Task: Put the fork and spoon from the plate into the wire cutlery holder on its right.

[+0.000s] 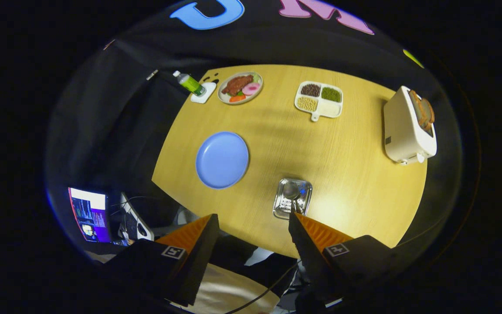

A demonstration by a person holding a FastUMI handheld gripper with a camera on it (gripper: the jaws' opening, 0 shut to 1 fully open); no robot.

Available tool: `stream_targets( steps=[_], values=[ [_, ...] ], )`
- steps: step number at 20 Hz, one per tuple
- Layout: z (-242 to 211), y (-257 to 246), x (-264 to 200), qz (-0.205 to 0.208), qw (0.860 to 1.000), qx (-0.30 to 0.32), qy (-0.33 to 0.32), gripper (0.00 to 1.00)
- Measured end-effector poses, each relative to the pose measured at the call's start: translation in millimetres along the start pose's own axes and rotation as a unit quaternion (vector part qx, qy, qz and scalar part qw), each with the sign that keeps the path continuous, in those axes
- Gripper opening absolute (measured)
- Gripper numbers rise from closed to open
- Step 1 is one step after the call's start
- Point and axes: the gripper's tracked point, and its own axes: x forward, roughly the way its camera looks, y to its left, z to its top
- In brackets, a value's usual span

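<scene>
The round wooden table (pixel 320 144) is seen from high above. The blue plate (pixel 222 159) lies bare at about eleven o'clock from the tongs (pixel 253 222), which are held wide open and empty. The wire cutlery holder (pixel 292 198), at one o'clock just ahead of the right finger, already carries a spoon (pixel 291 191); a fork cannot be made out. Withdrawal is best made straight upward, so the holder is not tipped.
</scene>
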Motion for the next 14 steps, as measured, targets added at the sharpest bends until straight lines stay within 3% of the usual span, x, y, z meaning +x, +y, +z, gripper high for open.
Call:
stream_targets(
  steps=[3,7,10,14],
  values=[
    [23.6,21.0,-35.8,-0.019,0.994,-0.029,-0.105,1.00],
    [46.8,46.4,-82.3,-0.023,0.973,-0.014,-0.229,0.99],
    [67.2,37.1,-127.8,-0.076,0.944,-0.012,-0.321,0.99],
    [72.2,24.4,-168.3,-0.133,0.910,-0.017,-0.392,0.99]
  ],
)
